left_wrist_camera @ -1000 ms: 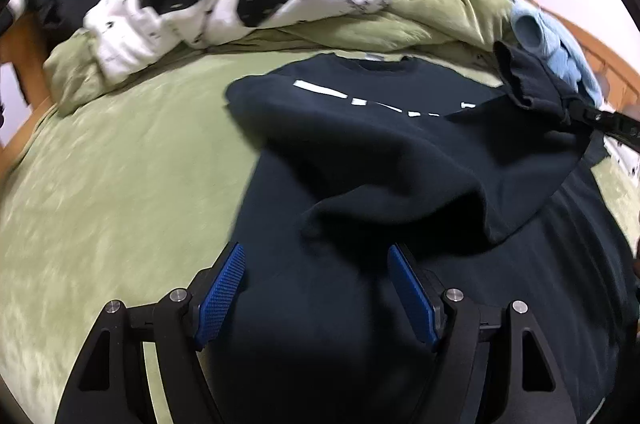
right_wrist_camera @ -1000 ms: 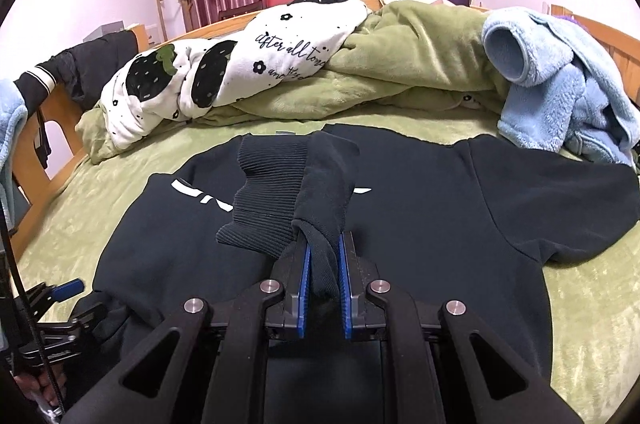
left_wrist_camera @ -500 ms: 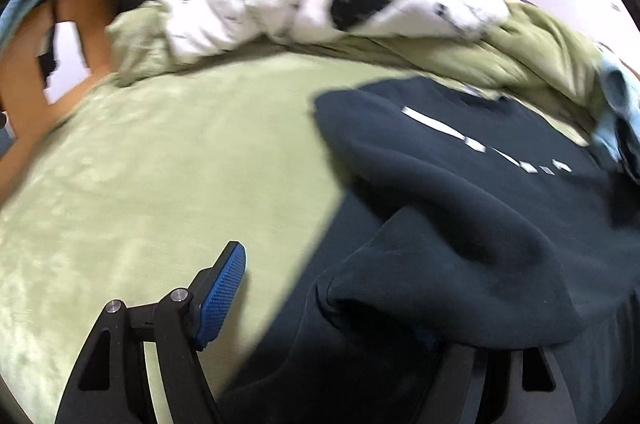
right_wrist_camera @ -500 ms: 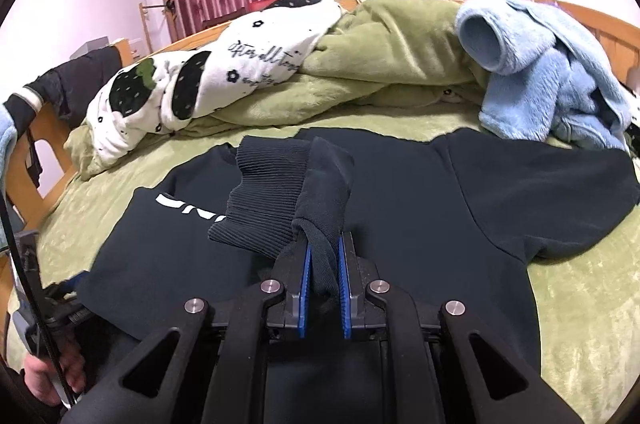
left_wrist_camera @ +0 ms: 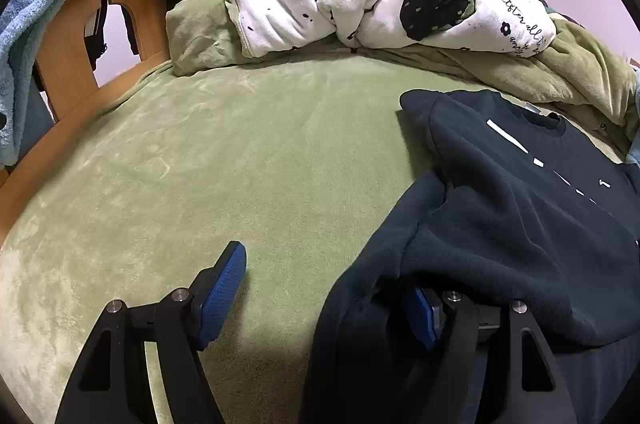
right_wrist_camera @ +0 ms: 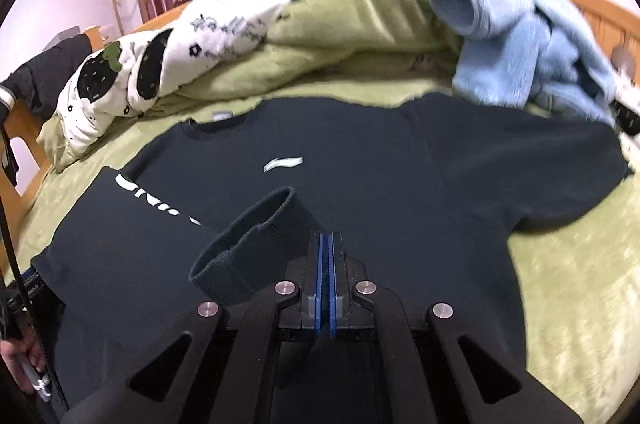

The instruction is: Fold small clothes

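Note:
A dark navy sweatshirt (right_wrist_camera: 400, 184) with white lettering lies spread on the green bed; it also shows in the left wrist view (left_wrist_camera: 520, 200). Its left sleeve is folded across the chest, and the ribbed cuff (right_wrist_camera: 248, 244) lies just left of my right gripper (right_wrist_camera: 325, 244). The right gripper's pads are pressed together with no cloth between them. My left gripper (left_wrist_camera: 328, 288) is open at the sweatshirt's left edge. Its left finger (left_wrist_camera: 224, 280) is over bare blanket. Its right finger (left_wrist_camera: 424, 312) is tucked under a fold of the sweatshirt.
A green blanket (left_wrist_camera: 224, 152) covers the bed. A white pyjama with black strawberries (left_wrist_camera: 360, 8) and a bunched green quilt (right_wrist_camera: 360, 16) lie at the head. A light blue fleece (right_wrist_camera: 520, 36) lies far right. A wooden bed frame (left_wrist_camera: 72, 64) runs along the left.
My right gripper has let go of the sleeve cuff, which now lies on the sweatshirt's chest. My left gripper has swung left to the sweatshirt's edge, its right finger under the fabric.

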`<state>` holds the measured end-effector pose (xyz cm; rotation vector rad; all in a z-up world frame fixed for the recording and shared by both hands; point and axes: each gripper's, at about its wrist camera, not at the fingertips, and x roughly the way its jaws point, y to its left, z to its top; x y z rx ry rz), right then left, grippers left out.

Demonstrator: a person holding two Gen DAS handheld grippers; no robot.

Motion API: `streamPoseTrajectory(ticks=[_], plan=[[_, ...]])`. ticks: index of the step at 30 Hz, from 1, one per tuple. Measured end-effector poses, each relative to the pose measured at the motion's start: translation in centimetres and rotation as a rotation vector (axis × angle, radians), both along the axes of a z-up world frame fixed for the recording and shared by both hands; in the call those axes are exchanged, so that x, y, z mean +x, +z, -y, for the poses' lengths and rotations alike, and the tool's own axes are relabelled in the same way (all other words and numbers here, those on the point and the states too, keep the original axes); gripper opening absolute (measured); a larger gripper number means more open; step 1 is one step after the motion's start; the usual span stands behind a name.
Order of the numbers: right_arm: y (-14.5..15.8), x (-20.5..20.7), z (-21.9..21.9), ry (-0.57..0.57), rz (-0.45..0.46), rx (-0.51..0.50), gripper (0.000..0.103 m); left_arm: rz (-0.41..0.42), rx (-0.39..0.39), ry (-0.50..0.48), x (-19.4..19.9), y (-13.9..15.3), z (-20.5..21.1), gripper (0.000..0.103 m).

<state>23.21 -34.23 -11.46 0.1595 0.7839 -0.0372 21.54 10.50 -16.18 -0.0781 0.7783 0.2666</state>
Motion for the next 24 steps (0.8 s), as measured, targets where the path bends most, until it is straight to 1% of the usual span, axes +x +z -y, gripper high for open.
streamPoseTrajectory(ticks=[1, 3, 4, 5, 6, 7, 9, 11, 12, 14, 16, 18, 19, 20, 21, 22, 23, 24], plan=[[-0.3, 0.2, 0.0, 0.008, -0.015, 0.006, 0.004, 0.002, 0.001, -0.001, -0.1, 0.0, 0.1, 0.073], [-0.8, 0.4, -0.4, 0.028, -0.036, -0.001, 0.008, -0.001, -0.009, -0.007, -0.2, 0.0, 0.1, 0.073], [-0.9, 0.4, -0.7, 0.039, -0.039, -0.008, 0.018, -0.006, -0.024, -0.011, -0.2, 0.0, -0.1, 0.073], [-0.9, 0.3, -0.9, 0.051, -0.036, -0.010, 0.036, -0.010, -0.031, -0.011, -0.1, -0.1, -0.1, 0.073], [-0.9, 0.1, -1.1, 0.059, -0.030, -0.007, 0.048, -0.016, -0.041, -0.010, -0.1, -0.2, -0.2, 0.073], [-0.8, 0.0, -1.2, 0.064, -0.022, 0.001, 0.064, -0.021, -0.053, -0.010, -0.1, -0.3, -0.3, 0.073], [-0.3, -0.5, -1.4, 0.080, 0.021, 0.037, 0.067, -0.028, -0.069, -0.009, 0.0, -0.4, -0.5, 0.074], [-0.1, -0.4, -1.9, 0.094, 0.030, 0.044, 0.081, -0.031, -0.073, -0.008, -0.1, -0.5, -0.5, 0.074], [-0.2, -0.3, -2.3, 0.094, 0.031, 0.030, 0.082, -0.030, -0.072, -0.010, -0.1, -0.5, -0.5, 0.074], [-1.0, 0.4, -3.5, 0.079, 0.022, -0.036, 0.081, -0.028, -0.069, -0.014, -0.1, -0.5, -0.4, 0.074], [-2.1, 1.5, -4.4, 0.073, -0.015, -0.099, 0.081, -0.028, -0.068, -0.013, -0.1, -0.5, -0.4, 0.074], [-3.6, 2.6, -5.1, 0.062, -0.058, -0.145, 0.077, -0.033, -0.070, -0.009, 0.0, -0.6, -0.4, 0.074], [-4.2, 3.0, -5.1, 0.052, -0.069, -0.168, 0.062, -0.035, -0.071, -0.006, 0.1, -0.6, -0.4, 0.074], [-4.9, 3.3, -5.2, 0.041, -0.077, -0.198, 0.041, -0.039, -0.073, 0.000, 0.2, -0.7, -0.5, 0.074], [-5.5, 3.6, -5.4, 0.037, -0.084, -0.233, 0.036, -0.042, -0.075, 0.005, 0.2, -0.8, -0.6, 0.074], [-5.8, 3.8, -5.4, 0.047, -0.085, -0.244, 0.029, -0.045, -0.080, 0.009, 0.3, -0.9, -0.8, 0.075], [-5.6, 3.8, -5.3, 0.058, -0.073, -0.244, 0.017, -0.045, -0.082, 0.011, 0.3, -0.9, -0.9, 0.076], [-5.2, 4.0, -5.2, 0.064, -0.064, -0.239, 0.017, -0.043, -0.083, 0.014, 0.3, -1.0, -0.9, 0.076]])
